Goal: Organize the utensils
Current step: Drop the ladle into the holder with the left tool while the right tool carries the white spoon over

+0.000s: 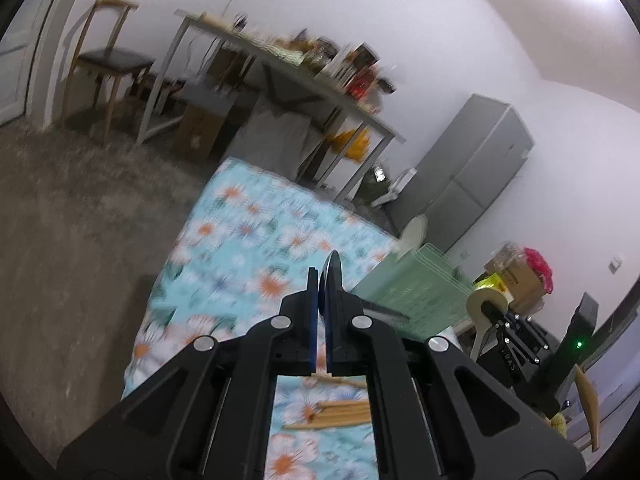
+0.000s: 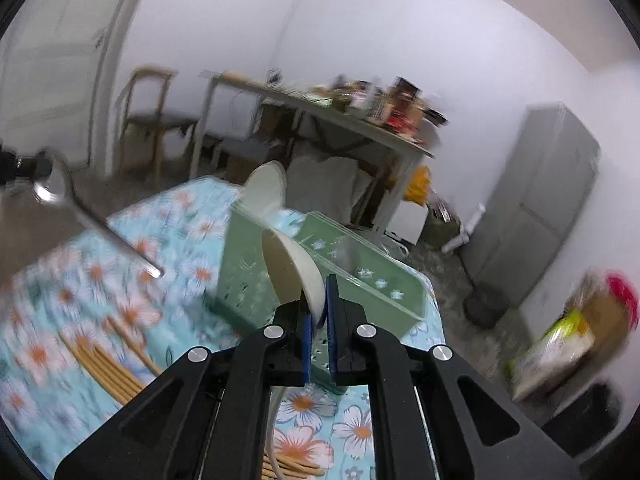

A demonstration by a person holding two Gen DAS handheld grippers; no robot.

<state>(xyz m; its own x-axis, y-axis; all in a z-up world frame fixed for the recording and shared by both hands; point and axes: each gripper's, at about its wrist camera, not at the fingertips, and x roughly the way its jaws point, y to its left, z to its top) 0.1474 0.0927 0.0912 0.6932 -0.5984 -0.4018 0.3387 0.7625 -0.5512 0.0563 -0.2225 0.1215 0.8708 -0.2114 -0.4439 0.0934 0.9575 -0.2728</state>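
two hand-held grippers, each clenched on a utensil: left hand-held gripper (image 1: pixel 323 280) lifts a metal spoon (image 2: pixel 60 188), right hand-held gripper (image 2: pixel 316 312) a cream spoon (image 2: pixel 292 264), near the green holder (image 2: pixel 360 280) for sorting; chopsticks (image 2: pixel 104 364) remain on the counter (image 2: pixel 180 248).

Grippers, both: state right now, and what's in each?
Left gripper: closed on a shiny metal spoon.
Right gripper: closed on a cream plastic spoon, in front of the pale green utensil holder.

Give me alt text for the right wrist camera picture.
The right tongs are shut on a cream spoon, held above a green utensil caddy on a floral tablecloth. At left, a metal spoon hangs in the air; wooden chopsticks lie below.
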